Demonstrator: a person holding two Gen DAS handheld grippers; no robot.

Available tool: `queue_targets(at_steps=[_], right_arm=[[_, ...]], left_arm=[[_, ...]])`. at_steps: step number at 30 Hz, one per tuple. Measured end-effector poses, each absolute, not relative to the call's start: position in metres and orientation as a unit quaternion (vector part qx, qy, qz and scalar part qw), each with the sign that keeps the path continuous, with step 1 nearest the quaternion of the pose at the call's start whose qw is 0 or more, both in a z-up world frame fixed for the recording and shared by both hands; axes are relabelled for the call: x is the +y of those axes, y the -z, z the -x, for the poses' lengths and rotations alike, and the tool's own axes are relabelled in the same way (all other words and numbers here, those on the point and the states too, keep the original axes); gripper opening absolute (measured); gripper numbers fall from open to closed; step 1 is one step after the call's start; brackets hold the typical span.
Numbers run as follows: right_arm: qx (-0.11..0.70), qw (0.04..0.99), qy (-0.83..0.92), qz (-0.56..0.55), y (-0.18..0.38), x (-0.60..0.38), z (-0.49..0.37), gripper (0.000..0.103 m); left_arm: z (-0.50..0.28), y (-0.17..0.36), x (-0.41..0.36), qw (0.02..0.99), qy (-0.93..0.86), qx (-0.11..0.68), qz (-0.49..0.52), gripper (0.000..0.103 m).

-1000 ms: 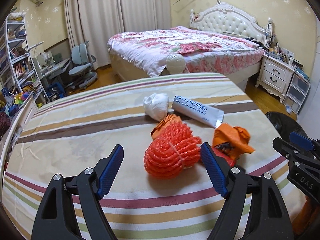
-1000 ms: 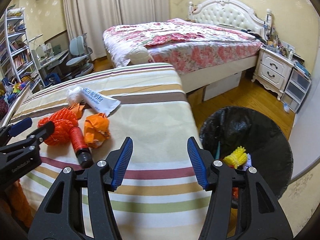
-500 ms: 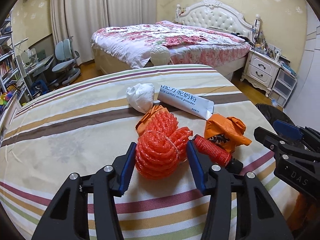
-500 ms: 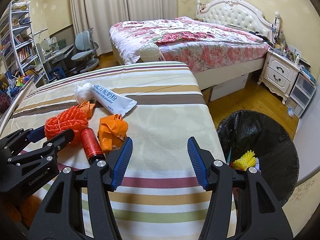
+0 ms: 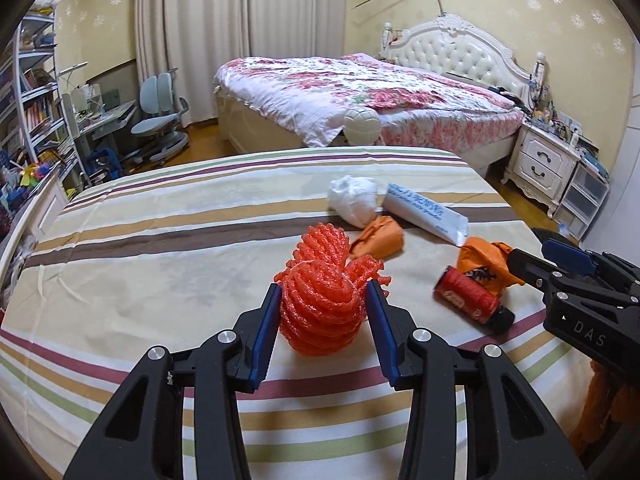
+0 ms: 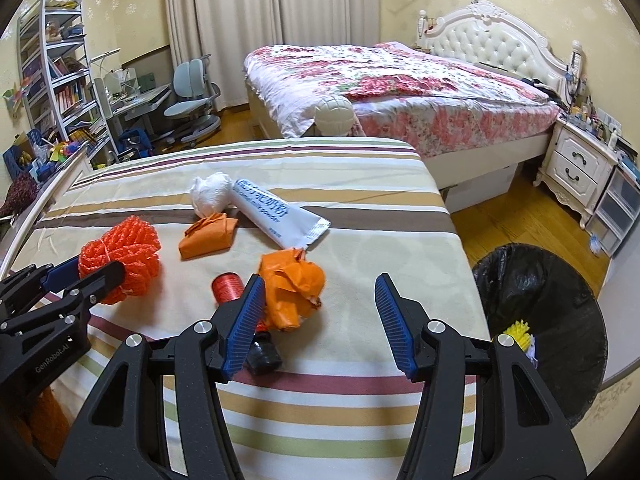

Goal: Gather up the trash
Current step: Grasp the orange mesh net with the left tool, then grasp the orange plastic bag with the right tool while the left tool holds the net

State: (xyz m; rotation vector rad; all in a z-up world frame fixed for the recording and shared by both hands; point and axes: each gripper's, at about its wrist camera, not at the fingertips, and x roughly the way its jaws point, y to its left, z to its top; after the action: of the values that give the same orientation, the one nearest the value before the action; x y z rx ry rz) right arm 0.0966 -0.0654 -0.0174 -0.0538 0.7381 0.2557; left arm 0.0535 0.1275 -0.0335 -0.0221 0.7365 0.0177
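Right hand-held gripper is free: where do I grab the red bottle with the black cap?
Grip the red bottle with the black cap across its ribbed red body, from above. It lies flat on the striped sheet, its cap end toward you, touching the crumpled orange wrapper.

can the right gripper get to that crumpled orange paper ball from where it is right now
Probably yes. The right gripper is open, and the crumpled orange paper ball lies just inside its left finger, with nothing on top of it.

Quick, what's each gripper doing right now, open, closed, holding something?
Left gripper: tongs closed on the orange-red foam net bundle.
Right gripper: open, holding nothing, beside the crumpled orange wrapper.
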Motion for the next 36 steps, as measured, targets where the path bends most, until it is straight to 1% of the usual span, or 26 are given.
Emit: queue_targets(at_steps=[6, 8, 9, 10, 11, 12, 13, 15, 16, 21, 25, 28, 36], right_arm=[[0.374, 0.917, -0.133, 0.038, 0.026, -0.053, -0.106, 0.055], [0.383, 0.913, -0.136, 0.039, 0.03, -0.051, -0.109, 0.05], [0.386, 0.911, -0.137, 0.04, 0.033, -0.05, -0.109, 0.044], [0.389, 0.91, -0.138, 0.041, 0.034, -0.049, -0.11, 0.039], [0.391, 0.909, -0.139, 0.041, 0.036, -0.048, -0.11, 0.037], [0.392, 0.908, -0.14, 0.041, 0.036, -0.047, -0.11, 0.037], [0.39, 0.909, -0.14, 0.043, 0.037, -0.047, -0.109, 0.036], [0.388, 0.91, -0.14, 0.046, 0.036, -0.045, -0.109, 0.036], [0.387, 0.91, -0.14, 0.045, 0.036, -0.046, -0.108, 0.035], [0.385, 0.912, -0.134, 0.042, 0.036, -0.051, -0.108, 0.035], [0.382, 0.915, -0.126, 0.041, 0.035, -0.055, -0.106, 0.035], [0.381, 0.916, -0.122, 0.037, 0.035, -0.061, -0.106, 0.034], [0.369, 0.923, -0.102, 0.029, 0.03, -0.082, -0.095, 0.034]], left_arm=[[-0.05, 0.038, 0.152, 0.931, -0.04, 0.363, 0.018, 0.043], [-0.051, 0.04, 0.156, 0.929, -0.043, 0.368, 0.023, 0.043], [-0.052, 0.041, 0.158, 0.928, -0.044, 0.37, 0.026, 0.043], [-0.052, 0.043, 0.159, 0.927, -0.046, 0.372, 0.027, 0.046], [-0.052, 0.044, 0.16, 0.926, -0.044, 0.373, 0.03, 0.047], [-0.052, 0.045, 0.162, 0.926, -0.043, 0.373, 0.032, 0.049], [-0.05, 0.046, 0.163, 0.926, -0.042, 0.374, 0.034, 0.055], [-0.05, 0.046, 0.162, 0.926, -0.038, 0.374, 0.034, 0.062], [-0.051, 0.047, 0.162, 0.926, -0.037, 0.374, 0.035, 0.062], [-0.058, 0.052, 0.162, 0.922, -0.036, 0.384, 0.036, 0.062], [-0.058, 0.054, 0.167, 0.92, -0.04, 0.388, 0.044, 0.052], [-0.055, 0.053, 0.167, 0.921, -0.043, 0.385, 0.044, 0.049], [-0.047, 0.046, 0.158, 0.926, -0.04, 0.372, 0.046, 0.048]])
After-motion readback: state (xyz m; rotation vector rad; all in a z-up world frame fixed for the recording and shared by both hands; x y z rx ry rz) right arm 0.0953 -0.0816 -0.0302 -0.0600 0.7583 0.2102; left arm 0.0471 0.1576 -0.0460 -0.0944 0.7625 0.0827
